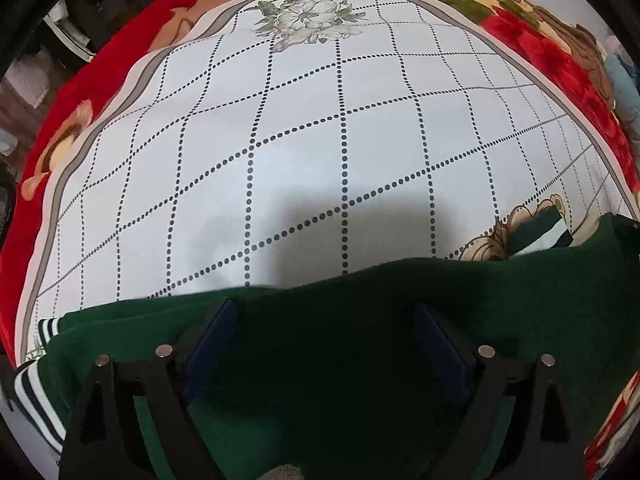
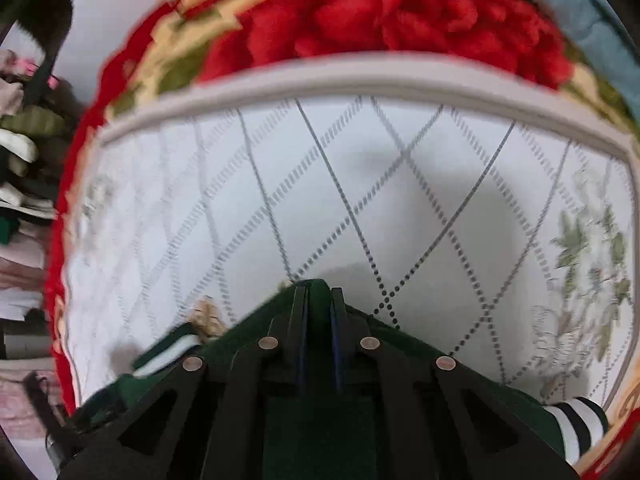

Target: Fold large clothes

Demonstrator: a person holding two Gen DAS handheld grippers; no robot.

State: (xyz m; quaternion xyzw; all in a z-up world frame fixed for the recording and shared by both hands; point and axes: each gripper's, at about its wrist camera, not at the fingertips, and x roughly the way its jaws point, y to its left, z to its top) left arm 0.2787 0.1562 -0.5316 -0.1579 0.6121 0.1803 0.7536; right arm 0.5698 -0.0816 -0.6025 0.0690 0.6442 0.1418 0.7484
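The dark green sweater (image 1: 360, 300) is lying across the near part of a white cloth with a dotted diamond grid (image 1: 300, 152), which is itself spread over a red floral blanket (image 1: 560, 64); striped black-and-white ribbing (image 1: 36, 396) is showing at the garment's left end in the left wrist view. The left gripper (image 1: 326, 344) is pointing steeply down over the sweater with its blue pads standing wide apart and nothing pinched between them, just green knit below. The right gripper (image 2: 319, 320) is doing the holding: its jaws are drawn nearly together on a peak of the green fabric, which is rising into a small tent between the pads. My guess is that a fold is getting started from that pinched edge. To do it well, I would want the left gripper settling on the same edge, well apart from the right one, and closing on only the layers meant to travel, not on the white cloth beneath. Both ends should be rising and carrying together, so the edge is staying straight and taut rather than sagging in the middle. The ribbed cuff (image 2: 576, 424) near the right gripper looks likely to flop or tuck under, so it is worth watching.
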